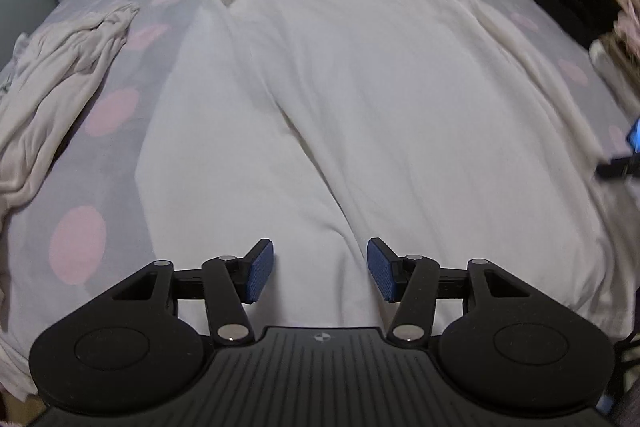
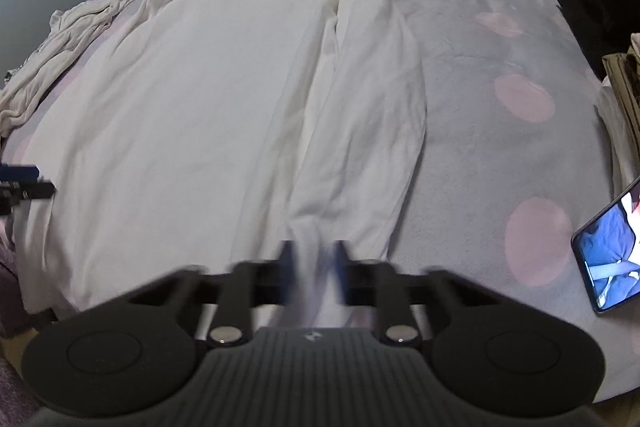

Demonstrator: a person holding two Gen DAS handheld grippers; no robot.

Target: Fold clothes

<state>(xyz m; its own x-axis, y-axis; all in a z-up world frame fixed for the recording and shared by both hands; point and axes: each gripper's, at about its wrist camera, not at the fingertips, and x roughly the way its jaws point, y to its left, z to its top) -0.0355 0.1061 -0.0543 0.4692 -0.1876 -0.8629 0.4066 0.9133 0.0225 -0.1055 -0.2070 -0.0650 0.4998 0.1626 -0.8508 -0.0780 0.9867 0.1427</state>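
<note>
On the bed (image 1: 168, 131), a white long-sleeved shirt (image 1: 360, 99) lies spread flat across the grey sheet with its pink dots, its hem toward both cameras. The left gripper (image 1: 320, 269) hovers over the near edge with its blue pads apart and nothing between them. The right gripper (image 2: 312, 267) is blurred, but its jaws look clenched on the cuff of the right sleeve (image 2: 368, 115), which lies along the shirt's right side.

The main risk, as I judge it, lies in that one-sided hold. If the right gripper pulls the sleeve across while the left is released, the whole shirt may slide or bunch instead of folding at the shoulder. The pinch on thin cloth also looks slight; a quick lift could let the cuff slip out. A long crease (image 1: 304, 131) runs down the body of the shirt, and folding over it would press it in. A crumpled pale garment (image 1: 60, 79) lies near the shirt's left side, close enough to be caught in a wide sweep. A phone (image 2: 608, 255) rests on the bed to the right, where a dragged sleeve could knock it.
</note>
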